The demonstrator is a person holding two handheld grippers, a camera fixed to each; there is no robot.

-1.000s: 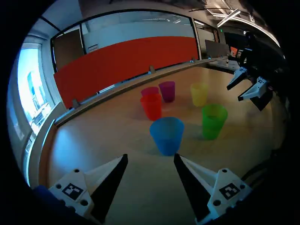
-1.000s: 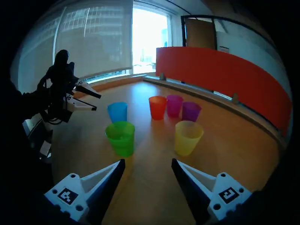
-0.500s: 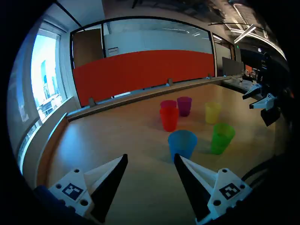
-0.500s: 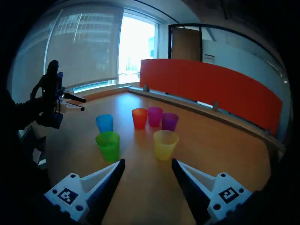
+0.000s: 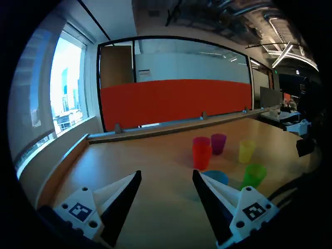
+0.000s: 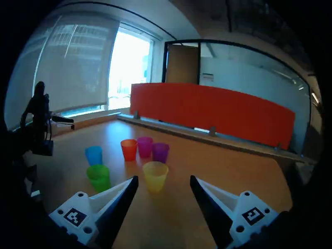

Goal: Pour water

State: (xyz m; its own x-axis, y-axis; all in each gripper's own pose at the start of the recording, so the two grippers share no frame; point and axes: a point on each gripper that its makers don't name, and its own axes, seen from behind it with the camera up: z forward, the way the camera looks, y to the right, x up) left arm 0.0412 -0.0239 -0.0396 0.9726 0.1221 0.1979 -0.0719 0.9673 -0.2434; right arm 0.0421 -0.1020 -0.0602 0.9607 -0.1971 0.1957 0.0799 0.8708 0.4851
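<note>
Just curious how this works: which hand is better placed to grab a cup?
Probably the right gripper: open, with the yellow cup straight ahead between its fingers. The left gripper is open too, but the blue cup sits off-centre, partly behind one finger.

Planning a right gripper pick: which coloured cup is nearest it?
The yellow cup, standing just ahead of the right gripper's open fingers; the green cup, next closest, sits off to the left.

Left claw, right claw: both agape
</note>
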